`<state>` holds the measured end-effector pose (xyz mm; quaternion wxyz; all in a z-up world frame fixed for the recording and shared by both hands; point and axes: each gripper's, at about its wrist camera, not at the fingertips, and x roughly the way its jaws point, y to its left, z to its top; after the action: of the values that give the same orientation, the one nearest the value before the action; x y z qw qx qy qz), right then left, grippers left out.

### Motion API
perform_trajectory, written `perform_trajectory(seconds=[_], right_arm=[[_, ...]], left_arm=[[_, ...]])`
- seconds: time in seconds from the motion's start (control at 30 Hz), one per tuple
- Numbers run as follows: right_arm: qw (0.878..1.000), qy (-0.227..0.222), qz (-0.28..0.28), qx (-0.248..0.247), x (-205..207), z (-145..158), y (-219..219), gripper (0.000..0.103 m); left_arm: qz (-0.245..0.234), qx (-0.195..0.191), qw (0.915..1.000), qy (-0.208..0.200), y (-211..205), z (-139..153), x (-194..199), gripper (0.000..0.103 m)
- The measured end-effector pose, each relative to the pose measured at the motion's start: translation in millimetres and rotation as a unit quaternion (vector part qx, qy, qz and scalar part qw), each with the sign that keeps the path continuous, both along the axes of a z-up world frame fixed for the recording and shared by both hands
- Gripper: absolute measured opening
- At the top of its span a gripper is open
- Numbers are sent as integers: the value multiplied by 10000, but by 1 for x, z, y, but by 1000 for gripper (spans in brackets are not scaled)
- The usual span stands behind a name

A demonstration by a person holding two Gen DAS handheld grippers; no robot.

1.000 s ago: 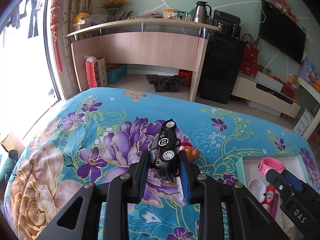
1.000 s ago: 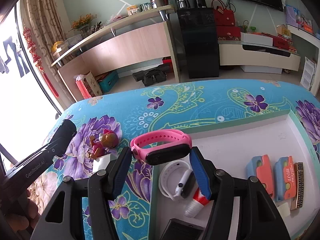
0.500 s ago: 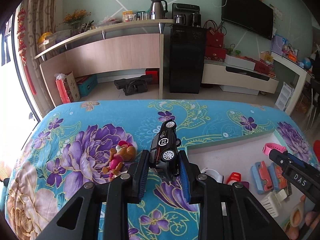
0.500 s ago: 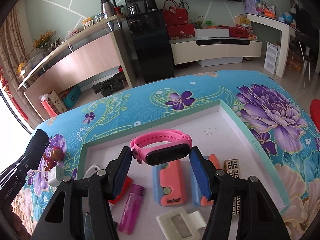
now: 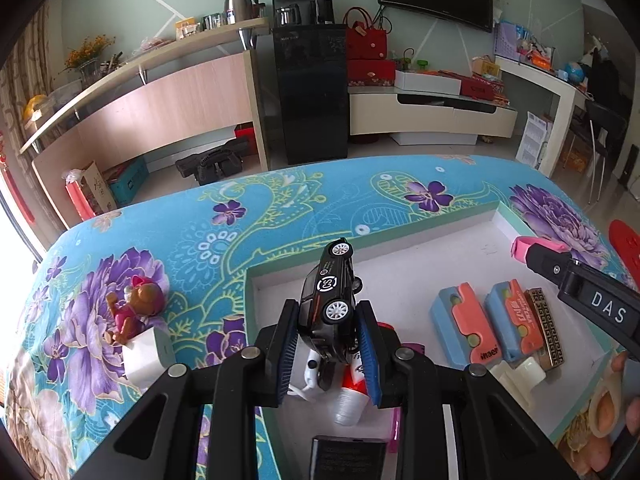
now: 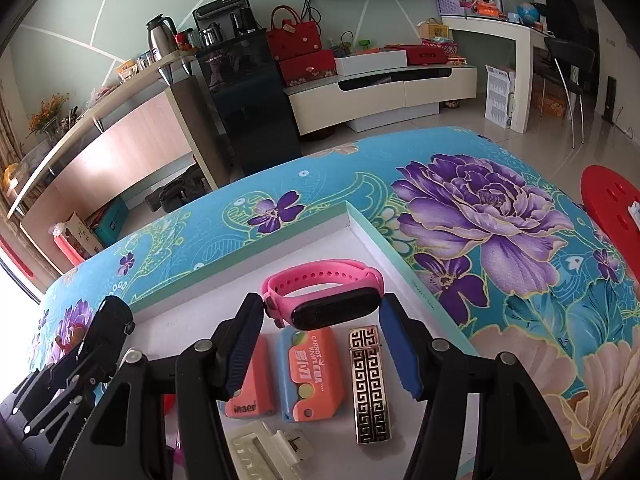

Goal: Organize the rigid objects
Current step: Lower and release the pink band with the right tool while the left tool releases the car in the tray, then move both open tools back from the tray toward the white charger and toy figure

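My left gripper (image 5: 327, 354) is shut on a black toy car (image 5: 330, 300), nose up, above the near left part of the shallow white tray (image 5: 420, 272). My right gripper (image 6: 322, 344) is shut on a pink smart band (image 6: 324, 296), held over the tray's right part (image 6: 360, 240). In the left wrist view the right gripper (image 5: 560, 268) reaches in from the right with the band's pink end (image 5: 524, 248) showing. In the right wrist view the left gripper (image 6: 108, 328) shows at the left edge.
In the tray lie two orange-and-blue cases (image 6: 312, 376), a patterned lighter (image 6: 370, 384), a white clip (image 6: 268, 452), a red-and-white tube (image 5: 352, 396) and a dark box (image 5: 348, 456). On the floral cloth left of the tray stand a toy figure (image 5: 134, 308) and a white charger (image 5: 146, 354).
Both grippers have swung right from the floral cloth to above the tray, carrying the car and the pink band. Their grips have not changed.
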<state>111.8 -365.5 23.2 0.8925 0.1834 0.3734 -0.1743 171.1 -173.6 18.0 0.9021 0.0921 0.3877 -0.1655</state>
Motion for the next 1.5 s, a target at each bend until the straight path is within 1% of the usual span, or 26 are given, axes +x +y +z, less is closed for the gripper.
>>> perform_trajectory(seconds=[0.2, 0.5, 0.67, 0.8, 0.9, 0.97, 1.0, 1.07, 1.13, 1.23, 1.37, 1.5], right_arm=[[10000, 50, 1, 10, 1, -3, -2, 62], [9996, 162, 217, 3, 8, -8, 9, 62], [9989, 332, 256, -211, 11, -9, 16, 62], [9987, 374, 271, -226, 11, -9, 15, 62], [9985, 429, 241, -245, 11, -7, 15, 62], [9983, 473, 212, -256, 10, -4, 14, 66], [9983, 477, 201, -280, 10, -2, 14, 67], [9981, 477, 220, -319, 8, 3, 15, 67], [9980, 476, 233, -347, 8, 7, 16, 67], [9977, 483, 259, -392, 7, 11, 19, 67], [9976, 457, 323, -409, 6, 18, 23, 67], [9974, 465, 382, -400, 6, 20, 29, 68]], left_arm=[[-81, 145, 9999, 47, -12, -8, -1, 31], [-38, 245, 9996, 136, -13, -14, 2, 31], [-52, 301, 9994, 148, -14, -14, 1, 31], [-56, 291, 9993, 222, -13, -14, 2, 31], [-29, 254, 9994, 238, -10, -11, 2, 37], [3, 250, 9995, 208, -7, -7, 1, 46], [17, 230, 9996, 182, -5, -4, 1, 48], [66, 183, 9997, 134, -1, 2, 1, 56], [127, 142, 9998, 100, 4, 7, 0, 60], [223, 97, 9997, 74, 13, 14, 1, 62], [401, 56, 9992, 40, 26, 22, 2, 67], [676, -12, 9977, 36, 43, 27, 5, 74]])
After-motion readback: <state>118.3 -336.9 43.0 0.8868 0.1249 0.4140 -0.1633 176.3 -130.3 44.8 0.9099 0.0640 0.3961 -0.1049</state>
